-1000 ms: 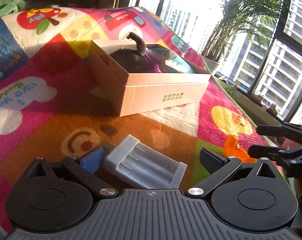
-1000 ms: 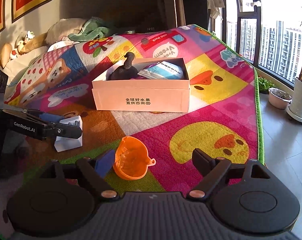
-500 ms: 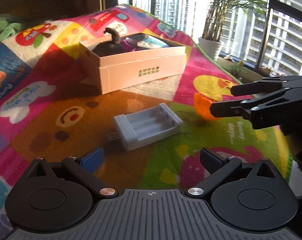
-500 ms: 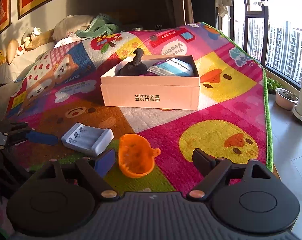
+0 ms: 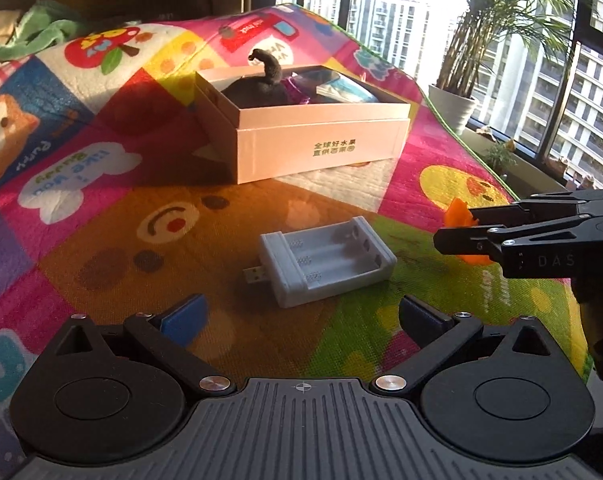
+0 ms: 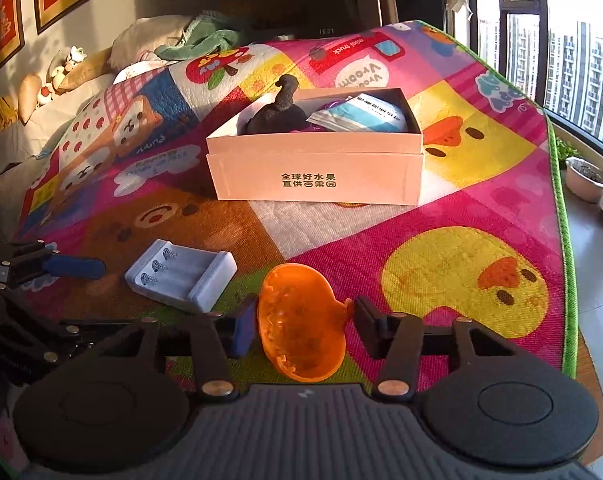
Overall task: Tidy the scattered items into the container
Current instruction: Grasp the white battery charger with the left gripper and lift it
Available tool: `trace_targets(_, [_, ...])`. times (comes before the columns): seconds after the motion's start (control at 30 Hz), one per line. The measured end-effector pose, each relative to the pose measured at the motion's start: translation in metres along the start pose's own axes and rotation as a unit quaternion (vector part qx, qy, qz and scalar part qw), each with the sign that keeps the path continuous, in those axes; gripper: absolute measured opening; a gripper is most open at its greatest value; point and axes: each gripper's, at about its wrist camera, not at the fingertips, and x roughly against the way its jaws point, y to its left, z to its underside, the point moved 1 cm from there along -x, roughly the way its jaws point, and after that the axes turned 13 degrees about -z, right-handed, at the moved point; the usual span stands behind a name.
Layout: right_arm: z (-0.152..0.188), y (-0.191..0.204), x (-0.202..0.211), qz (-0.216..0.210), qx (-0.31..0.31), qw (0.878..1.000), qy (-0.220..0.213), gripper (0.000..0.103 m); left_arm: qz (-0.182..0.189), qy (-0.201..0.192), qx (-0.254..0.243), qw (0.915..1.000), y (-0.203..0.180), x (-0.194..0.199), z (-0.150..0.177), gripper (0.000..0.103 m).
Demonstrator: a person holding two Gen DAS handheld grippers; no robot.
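— Orange cup [image 6: 301,332] first: where is it?

— On the play mat [image 6: 481,208], lying on its side between the fingers of the right gripper [image 6: 299,326]. Those jaws have just been closing; a second ago they stood wide with the cup ahead of them, and now they flank it closely, the blue pad [image 6: 243,330] at its left edge and the black pad at its small handle. Whether they already press on it I cannot tell.

— And the grey battery holder [image 5: 327,266]?

— Flat on the mat, just left of the cup, slots up, its USB plug pointing towards the left gripper [image 5: 301,316]. A second ago it sat right between that gripper's fingers; now it lies clear ahead of them, and the jaws are wide apart with nothing in them.

— The box?

— The pink cardboard box [image 6: 315,176] stands farther back on the mat, well apart from both loose things. Inside are a dark plush toy [image 6: 277,110] and a blue-and-white packet [image 6: 363,114].

— Anything else?

— A potted palm [image 5: 485,44] by the window, beyond the mat's edge.
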Motion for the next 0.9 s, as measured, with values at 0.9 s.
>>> trace_targets(0.9, [0.010, -0.009, 0.013, 0.036, -0.006, 0.999, -0.021, 0.051, 0.000, -0.005, -0.059, 0.9983, -0.003, -0.026, -0.014, 0.103])
